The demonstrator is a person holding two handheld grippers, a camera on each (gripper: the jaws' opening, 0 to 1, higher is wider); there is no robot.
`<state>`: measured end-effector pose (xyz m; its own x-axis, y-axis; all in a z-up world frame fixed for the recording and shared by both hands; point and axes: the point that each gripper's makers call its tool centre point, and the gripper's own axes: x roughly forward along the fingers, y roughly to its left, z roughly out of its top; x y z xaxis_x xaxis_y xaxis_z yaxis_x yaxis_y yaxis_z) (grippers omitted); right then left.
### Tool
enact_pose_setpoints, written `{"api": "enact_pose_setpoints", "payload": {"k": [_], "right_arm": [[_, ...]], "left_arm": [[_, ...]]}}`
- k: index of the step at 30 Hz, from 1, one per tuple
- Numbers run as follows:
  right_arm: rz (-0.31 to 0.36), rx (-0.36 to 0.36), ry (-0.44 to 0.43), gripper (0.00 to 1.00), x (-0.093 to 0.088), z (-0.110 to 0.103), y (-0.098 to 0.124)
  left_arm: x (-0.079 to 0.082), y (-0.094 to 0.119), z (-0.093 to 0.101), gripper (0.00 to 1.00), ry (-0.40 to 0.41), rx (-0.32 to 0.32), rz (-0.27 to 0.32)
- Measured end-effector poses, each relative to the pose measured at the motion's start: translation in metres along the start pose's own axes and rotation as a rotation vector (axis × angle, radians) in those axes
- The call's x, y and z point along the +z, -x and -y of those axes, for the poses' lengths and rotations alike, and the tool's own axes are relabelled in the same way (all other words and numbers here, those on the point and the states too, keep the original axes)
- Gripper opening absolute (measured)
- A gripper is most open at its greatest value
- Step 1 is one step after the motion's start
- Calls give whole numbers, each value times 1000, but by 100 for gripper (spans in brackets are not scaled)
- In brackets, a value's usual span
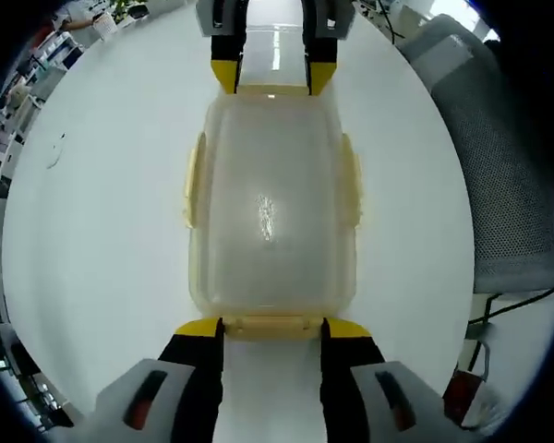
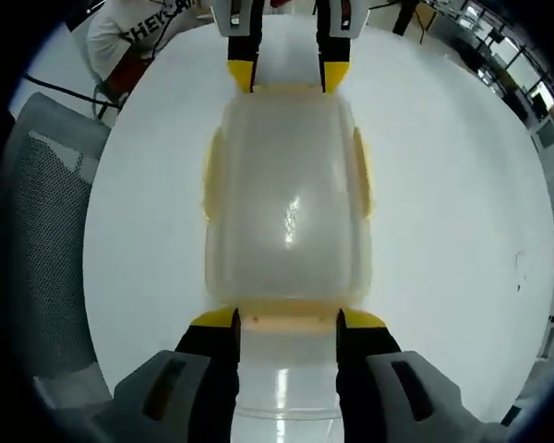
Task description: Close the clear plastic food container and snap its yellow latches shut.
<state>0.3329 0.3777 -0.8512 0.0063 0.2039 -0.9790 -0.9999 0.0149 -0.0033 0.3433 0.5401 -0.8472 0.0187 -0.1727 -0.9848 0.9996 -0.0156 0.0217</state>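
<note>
Clear plastic container (image 1: 272, 208) sits lid-on at the middle of the white bench (image 1: 102, 203), long axis running between the two grippers. Yellowish latches show along both long sides; side latch (image 1: 192, 180) looks folded flat against the wall (cannot tell if clicked).

Left gripper (image 1: 272, 325), in the left gripper view: jaws rise from the bottom, yellow tips spread apart, one on each side of the end latch (image 1: 272, 323) at the near short end. Tips touch or sit just beside the container's rim; nothing is clamped between them. The right gripper (image 1: 272, 74) comes in at the top of this view, at the far short end.

Right gripper view: same layout mirrored. Right gripper (image 2: 288, 318) has its jaws parted around the near end latch (image 2: 288, 320), tips at the container (image 2: 286, 203) edge, no squeeze visible. Left gripper (image 2: 288, 76) sits at the far end.

Grey mesh chair (image 1: 499, 166) stands beside the bench.
</note>
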Motion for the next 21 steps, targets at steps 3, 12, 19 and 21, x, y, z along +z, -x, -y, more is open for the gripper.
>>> {"api": "enact_pose_setpoints", "payload": {"k": [3,12,19,21], "right_arm": [[14,0,-3,37,0,0,1],[16,-6,10,37,1,-2,1],[52,-7,28,37,5,-5,1],[62,-6,35,37,7,-5,1]], "left_arm": [[-1,1,0,36,10,4,51],[0,0,3,35,42,11,75],[-4,2,8,35,54,26,69],[-5,2,9,35,57,19,62]]}}
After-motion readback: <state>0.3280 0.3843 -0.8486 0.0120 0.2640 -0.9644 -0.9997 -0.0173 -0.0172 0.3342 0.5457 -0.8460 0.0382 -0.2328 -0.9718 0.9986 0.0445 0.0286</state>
